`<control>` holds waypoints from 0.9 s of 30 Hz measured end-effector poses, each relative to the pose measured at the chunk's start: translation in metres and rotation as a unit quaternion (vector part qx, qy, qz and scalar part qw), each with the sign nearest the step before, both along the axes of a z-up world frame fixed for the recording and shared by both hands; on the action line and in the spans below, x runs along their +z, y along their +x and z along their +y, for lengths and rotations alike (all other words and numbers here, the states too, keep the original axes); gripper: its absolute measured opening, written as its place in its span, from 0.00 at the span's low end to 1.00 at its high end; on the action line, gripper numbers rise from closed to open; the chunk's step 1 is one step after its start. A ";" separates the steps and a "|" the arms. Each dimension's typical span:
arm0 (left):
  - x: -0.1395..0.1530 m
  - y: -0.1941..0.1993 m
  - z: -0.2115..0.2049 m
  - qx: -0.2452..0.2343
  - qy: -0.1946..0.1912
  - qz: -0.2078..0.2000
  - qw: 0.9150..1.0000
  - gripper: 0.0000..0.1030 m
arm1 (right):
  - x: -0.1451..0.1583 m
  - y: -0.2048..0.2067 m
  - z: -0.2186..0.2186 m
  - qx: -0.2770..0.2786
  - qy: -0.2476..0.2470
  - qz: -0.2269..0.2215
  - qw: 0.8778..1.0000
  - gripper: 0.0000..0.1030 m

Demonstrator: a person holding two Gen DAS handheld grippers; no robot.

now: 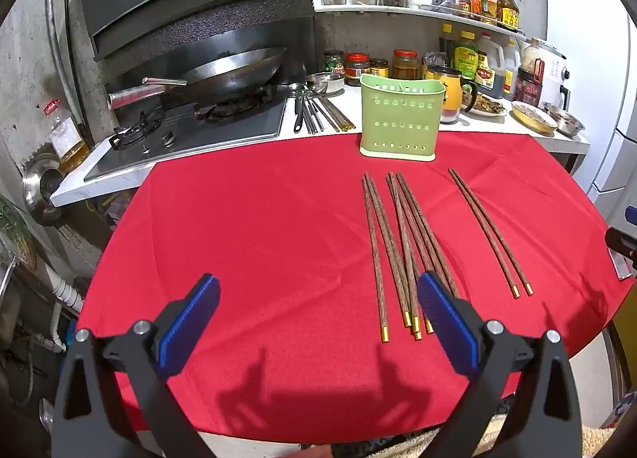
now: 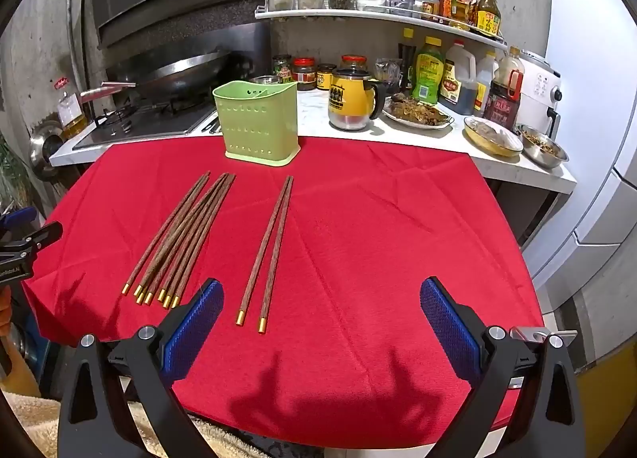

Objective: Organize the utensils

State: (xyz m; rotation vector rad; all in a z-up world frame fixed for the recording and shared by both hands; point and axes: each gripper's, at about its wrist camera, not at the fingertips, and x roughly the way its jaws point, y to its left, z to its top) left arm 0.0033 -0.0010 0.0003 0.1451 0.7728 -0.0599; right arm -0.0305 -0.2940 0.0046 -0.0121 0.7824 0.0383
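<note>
Lying mid-cloth, chopsticks [image 2: 179, 235] leave red tablecloth [image 2: 398, 239] edges bare.

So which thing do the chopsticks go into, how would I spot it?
Find the red tablecloth; at its far edge, before the white counter, stands a pale green plastic holder with rows of holes. It's the only green box there, upright beyond the wooden chopsticks.

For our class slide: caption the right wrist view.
Open right gripper above red cloth; wooden chopsticks before green holder.
</note>
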 end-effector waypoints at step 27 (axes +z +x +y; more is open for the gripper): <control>0.000 0.001 0.005 0.002 -0.001 -0.003 1.000 0.94 | 0.002 -0.001 -0.007 -0.004 0.005 0.000 1.000 0.94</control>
